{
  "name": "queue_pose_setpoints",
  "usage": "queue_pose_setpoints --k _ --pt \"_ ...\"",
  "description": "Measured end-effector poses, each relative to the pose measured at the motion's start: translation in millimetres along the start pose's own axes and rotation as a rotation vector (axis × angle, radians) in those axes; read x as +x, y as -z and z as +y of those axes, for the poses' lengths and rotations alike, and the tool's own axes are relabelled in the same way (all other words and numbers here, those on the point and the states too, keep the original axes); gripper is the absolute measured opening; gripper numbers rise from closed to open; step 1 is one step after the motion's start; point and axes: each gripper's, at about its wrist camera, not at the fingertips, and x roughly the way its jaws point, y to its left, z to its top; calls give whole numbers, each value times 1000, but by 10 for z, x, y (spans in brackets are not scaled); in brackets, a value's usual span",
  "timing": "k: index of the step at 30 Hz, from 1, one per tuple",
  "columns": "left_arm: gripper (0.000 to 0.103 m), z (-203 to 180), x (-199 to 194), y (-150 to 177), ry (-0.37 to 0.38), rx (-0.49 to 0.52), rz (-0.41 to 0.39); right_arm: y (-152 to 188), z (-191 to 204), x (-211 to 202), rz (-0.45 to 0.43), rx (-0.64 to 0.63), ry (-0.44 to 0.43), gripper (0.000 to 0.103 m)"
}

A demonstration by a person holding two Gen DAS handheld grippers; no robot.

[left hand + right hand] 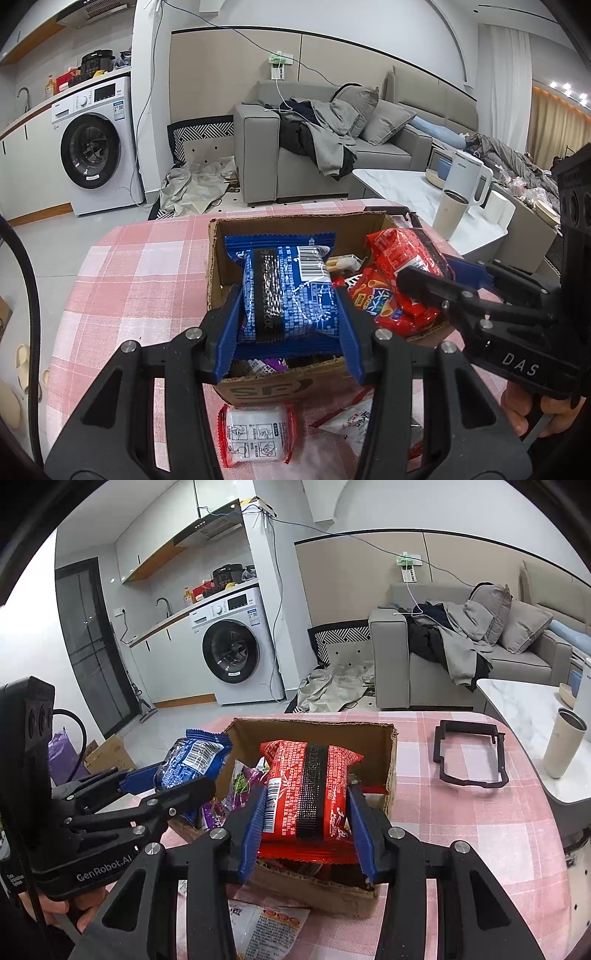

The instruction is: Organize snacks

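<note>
the left gripper [288, 314] has its blue pads [232, 332] pressed into both sides of a blue snack packet [286, 284], so it is clenched on it. the right gripper [306, 819] is likewise clenched on a red snack packet [306, 794], pads biting in at the packet's lower half.

risks, as i judge them: both packets are puffy foil and held only by their flanks, so a squeeze that is too light could let one slide out, and one too hard could crush what is inside. both grippers hang over the same small cardboard box [218, 266], close beside each other, so lowering them together could knock the linkages together or catch a packet on the torn rim. the box is already crowded with other snacks [384, 302], so a dropped packet may perch on top or tip over the wall.

the blue packet stands between the left jaws with most of its length sticking out beyond the tips, barcode end farthest away. below the jaws is the box opening. the red packet sits the same way in the right jaws, over the box's near side.

nearer than the left jaws, on the pink checked tablecloth [122, 266], lies a white packet with red ends [256, 437]. off to the right of the right jaws lies a black frame [469, 753], well apart.
</note>
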Motion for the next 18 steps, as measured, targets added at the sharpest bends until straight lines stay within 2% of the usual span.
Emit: queue_pose_setpoints --k 12,16,18 --pt "45 70 247 -8 -10 4 7 -54 -16 295 13 19 45 44" --pt "45 98 297 -28 -5 2 13 -51 -40 307 7 35 30 44" --pt "46 113 287 -38 -11 -1 14 -55 -51 275 1 33 22 48"
